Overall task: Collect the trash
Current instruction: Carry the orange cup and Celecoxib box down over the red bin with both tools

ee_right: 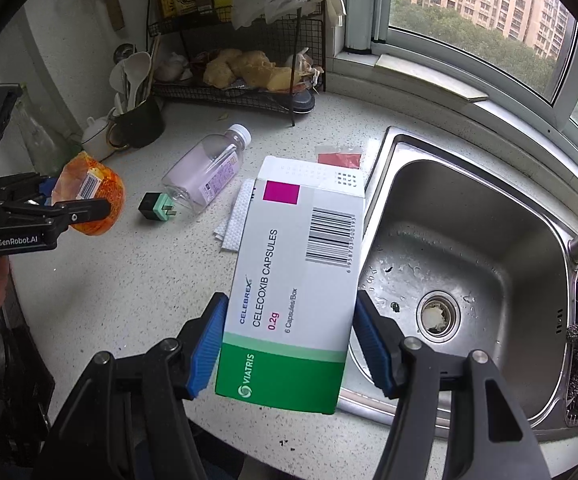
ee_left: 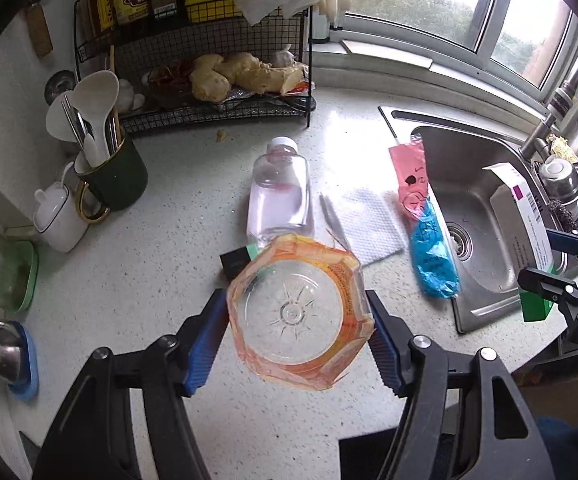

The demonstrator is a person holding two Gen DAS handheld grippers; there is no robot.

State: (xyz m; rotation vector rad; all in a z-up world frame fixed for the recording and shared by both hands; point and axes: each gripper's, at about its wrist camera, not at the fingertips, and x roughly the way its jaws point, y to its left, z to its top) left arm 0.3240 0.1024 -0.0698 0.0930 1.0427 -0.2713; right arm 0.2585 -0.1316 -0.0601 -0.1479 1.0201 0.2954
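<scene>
Two pieces lifted, several left on the tabletop point(ee_left: 169, 280).
Left tool point(ee_left: 299, 340) pinches an orange cup point(ee_left: 299, 312), right tool point(ee_right: 289, 344) a medicine box point(ee_right: 293, 280) (clear bottle point(ee_left: 281, 192), napkin point(ee_left: 369, 224), wrapper point(ee_left: 425, 224) remain).

Soft daylight is cast from the far-right window point(ee_left: 429, 12); its panes are overexposed, edges are bent and darkened by the fisheye.

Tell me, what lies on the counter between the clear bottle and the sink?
In the left wrist view, a white paper towel and a pink-and-blue wrapper lie between the clear bottle and the sink.
</scene>
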